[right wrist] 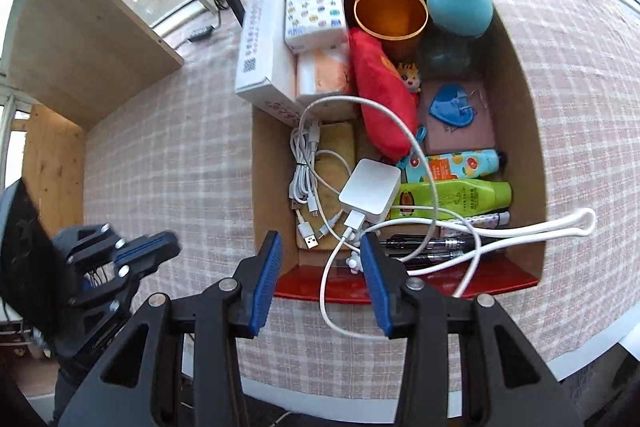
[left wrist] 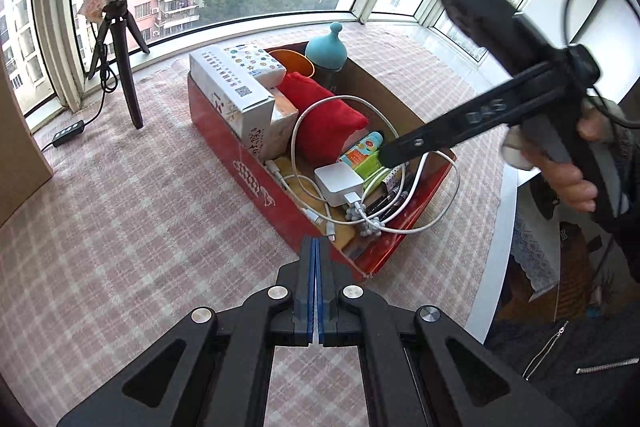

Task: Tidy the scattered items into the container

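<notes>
A red cardboard box (left wrist: 256, 183) (right wrist: 400, 285) stands on the checked tablecloth, packed with items. Inside lie a white charger block (left wrist: 340, 183) (right wrist: 370, 191), a red pouch (left wrist: 320, 123) (right wrist: 380, 91), a teal-lidded bottle (left wrist: 330, 45) (right wrist: 458, 3), an orange cup (right wrist: 390, 13), white cartons (left wrist: 228, 83) (right wrist: 260, 43), tubes and pens. The white cable (left wrist: 440, 211) (right wrist: 576, 223) spills over the box's walls. My right gripper (right wrist: 322, 251) hovers open above the box's near edge; a cable loop passes between its fingers untouched. My left gripper (left wrist: 316, 247) (right wrist: 148, 251) is shut and empty, beside the box.
A ring light on a black tripod (left wrist: 124, 67) stands by the window, with its cable and switch (left wrist: 68, 133) on the cloth. A wooden board (right wrist: 80, 39) leans at the table's left. A person's hand (left wrist: 568, 179) holds the right gripper. The table's white edge (left wrist: 496, 267) runs close by.
</notes>
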`<state>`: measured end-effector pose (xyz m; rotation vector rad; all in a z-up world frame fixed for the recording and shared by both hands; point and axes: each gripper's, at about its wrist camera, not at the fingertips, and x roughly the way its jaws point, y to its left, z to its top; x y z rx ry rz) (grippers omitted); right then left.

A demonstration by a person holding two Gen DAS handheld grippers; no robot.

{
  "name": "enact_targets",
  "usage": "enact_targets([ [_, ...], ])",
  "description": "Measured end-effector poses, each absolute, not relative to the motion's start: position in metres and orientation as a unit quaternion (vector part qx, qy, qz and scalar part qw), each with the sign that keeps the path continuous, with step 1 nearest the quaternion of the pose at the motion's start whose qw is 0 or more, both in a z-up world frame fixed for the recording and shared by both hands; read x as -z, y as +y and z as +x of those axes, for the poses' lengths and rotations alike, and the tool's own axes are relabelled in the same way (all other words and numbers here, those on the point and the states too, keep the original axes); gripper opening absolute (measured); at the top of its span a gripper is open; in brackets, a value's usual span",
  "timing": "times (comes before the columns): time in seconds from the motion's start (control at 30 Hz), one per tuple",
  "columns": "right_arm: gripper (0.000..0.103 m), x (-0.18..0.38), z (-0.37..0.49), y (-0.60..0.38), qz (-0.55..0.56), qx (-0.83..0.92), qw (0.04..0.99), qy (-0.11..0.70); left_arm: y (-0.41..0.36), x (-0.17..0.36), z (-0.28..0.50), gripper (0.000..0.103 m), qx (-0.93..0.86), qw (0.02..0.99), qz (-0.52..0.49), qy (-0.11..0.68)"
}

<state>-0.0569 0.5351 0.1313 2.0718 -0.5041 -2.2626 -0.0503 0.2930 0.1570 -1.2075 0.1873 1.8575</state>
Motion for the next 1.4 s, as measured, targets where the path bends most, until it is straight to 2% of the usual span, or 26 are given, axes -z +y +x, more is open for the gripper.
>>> enact_targets([
  [0.23, 0.04, -0.077, -0.093, 0.528, 0.692, 0.704, -0.08, -0.139, 0.234, -0.14, -0.04, 0.0, -0.758, 0.421, -0.495, 0.06],
  [0.5, 0.04, -0.062, -0.096, 0.529, 0.706, 0.685, -0.132, -0.122, 0.193, -0.124, -0.052, 0.0, -0.76, 0.408, -0.504, 0.054],
  [1.0, 0.046, -0.061, -0.091, 0.52, 0.73, 0.658, -0.174, -0.064, 0.193, -0.11, -0.076, 0.0, -0.746, 0.433, -0.502, 0.06],
  [1.1, 0.043, -0.067, -0.087, 0.519, 0.727, 0.662, -0.172, -0.061, 0.189, -0.109, -0.076, 0.0, -0.747, 0.431, -0.503, 0.06],
  [1.17, 0.024, -0.076, -0.084, 0.519, 0.722, 0.668, -0.163, -0.072, 0.187, -0.108, -0.076, 0.0, -0.748, 0.428, -0.504, 0.059],
  [1.23, 0.014, -0.083, -0.084, 0.519, 0.723, 0.668, -0.158, -0.08, 0.184, -0.108, -0.077, 0.0, -0.749, 0.426, -0.505, 0.058],
  [1.3, 0.016, -0.082, -0.083, 0.519, 0.734, 0.657, -0.151, -0.082, 0.184, -0.107, -0.077, 0.0, -0.748, 0.425, -0.506, 0.057],
  [1.33, 0.023, -0.082, -0.083, 0.519, 0.738, 0.653, -0.154, -0.072, 0.185, -0.107, -0.076, 0.0, -0.748, 0.426, -0.506, 0.057],
  [1.37, 0.037, -0.083, -0.082, 0.518, 0.74, 0.65, -0.161, -0.06, 0.185, -0.107, -0.076, 0.0, -0.748, 0.427, -0.506, 0.058],
  [1.4, 0.044, -0.084, -0.081, 0.518, 0.739, 0.651, -0.163, -0.052, 0.186, -0.108, -0.075, 0.0, -0.747, 0.428, -0.505, 0.058],
])
